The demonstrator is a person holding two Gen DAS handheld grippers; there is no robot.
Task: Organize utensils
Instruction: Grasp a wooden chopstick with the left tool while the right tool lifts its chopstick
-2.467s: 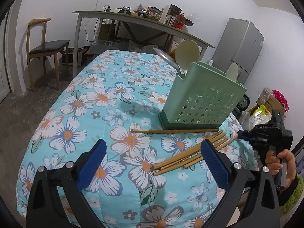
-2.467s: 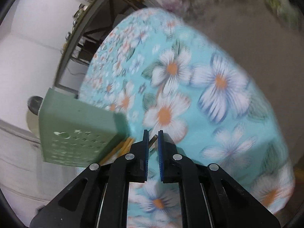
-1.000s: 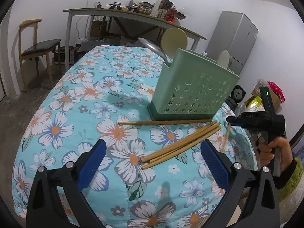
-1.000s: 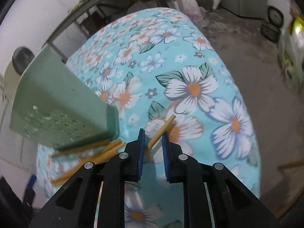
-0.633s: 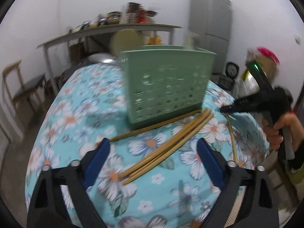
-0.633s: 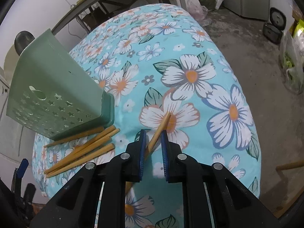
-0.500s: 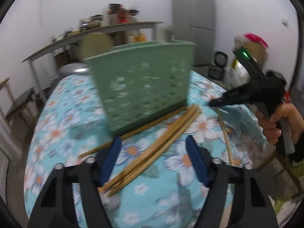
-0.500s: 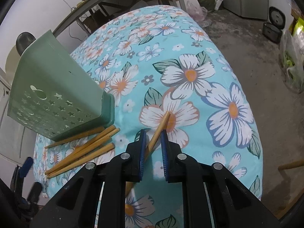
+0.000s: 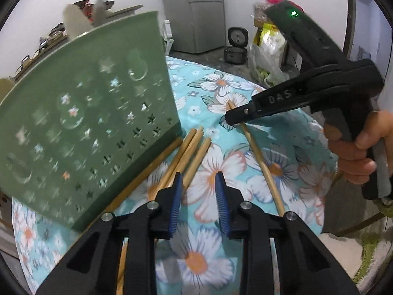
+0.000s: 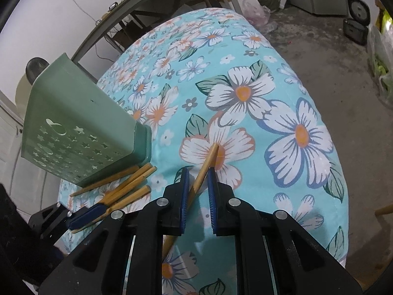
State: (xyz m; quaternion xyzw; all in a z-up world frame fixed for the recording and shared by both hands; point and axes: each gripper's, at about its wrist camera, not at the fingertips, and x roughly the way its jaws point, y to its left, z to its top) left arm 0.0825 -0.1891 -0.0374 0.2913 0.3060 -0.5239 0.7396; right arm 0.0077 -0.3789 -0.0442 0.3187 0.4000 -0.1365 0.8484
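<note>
- Table under a turquoise floral cloth (image 10: 282, 93), white and orange flowers; bare concrete floor (image 10: 319, 36), grey fridge (image 9: 194, 12), cluttered side table (image 10: 137, 5) by white wall.
- Green plastic utensil holder (image 9: 86, 127), star and moon cut-outs, standing on the cloth.
- Loose bamboo chopsticks (image 9: 189, 152) lying bundled at the holder's base, round, tan, smooth.
- Right gripper (image 10: 197, 174) clamped on one chopstick (image 10: 206, 164), tip angled over the cloth.
- Left gripper (image 9: 199, 186) closing just over the bundle, nothing between its blue ribbed pads (image 9: 175, 204).
</note>
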